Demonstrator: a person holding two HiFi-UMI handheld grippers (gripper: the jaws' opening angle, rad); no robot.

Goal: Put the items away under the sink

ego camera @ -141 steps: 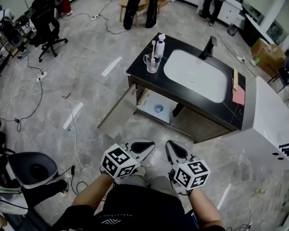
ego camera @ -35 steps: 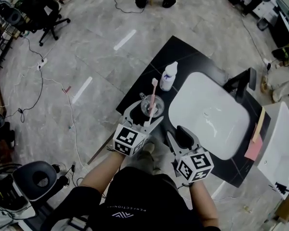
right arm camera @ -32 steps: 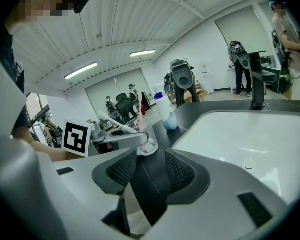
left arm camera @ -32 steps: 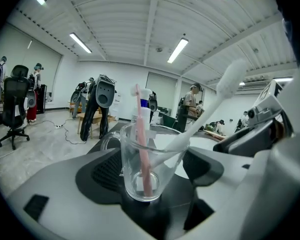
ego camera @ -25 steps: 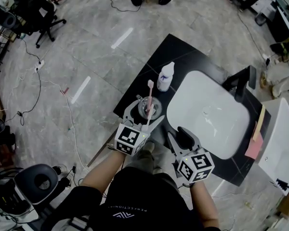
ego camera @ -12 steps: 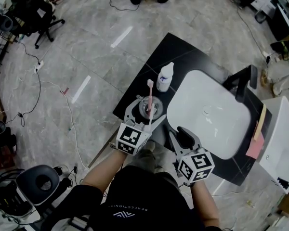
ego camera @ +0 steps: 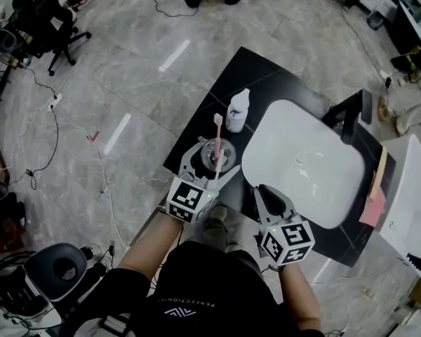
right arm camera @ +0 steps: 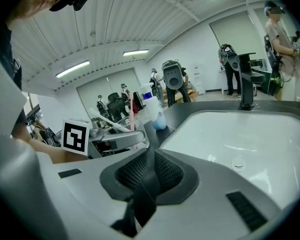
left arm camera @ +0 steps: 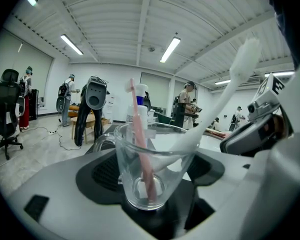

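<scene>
A clear glass cup (ego camera: 218,151) stands at the near left corner of the black counter (ego camera: 256,76), with a pink toothbrush (ego camera: 217,135) and a white toothbrush (left arm camera: 215,104) in it. My left gripper (ego camera: 212,161) is shut on the cup (left arm camera: 155,154), one pad pressing each side. A white bottle (ego camera: 236,111) stands just beyond the cup. My right gripper (ego camera: 268,196) is shut on nothing and hovers over the counter's front edge by the white sink basin (ego camera: 302,156). From the right gripper (right arm camera: 151,156) view, the basin (right arm camera: 250,134) lies ahead to the right.
A black faucet (ego camera: 352,114) rises at the far side of the basin. A pink cloth (ego camera: 370,206) and a wooden strip lie on the counter's right end. The open cabinet door edge (ego camera: 149,225) shows below the counter. A white unit (ego camera: 414,195) stands at right. Cables cross the floor.
Since 5.6 s ago I have stepped up to the counter and the left jaws have gone around the cup. Over the last second, almost nothing has moved.
</scene>
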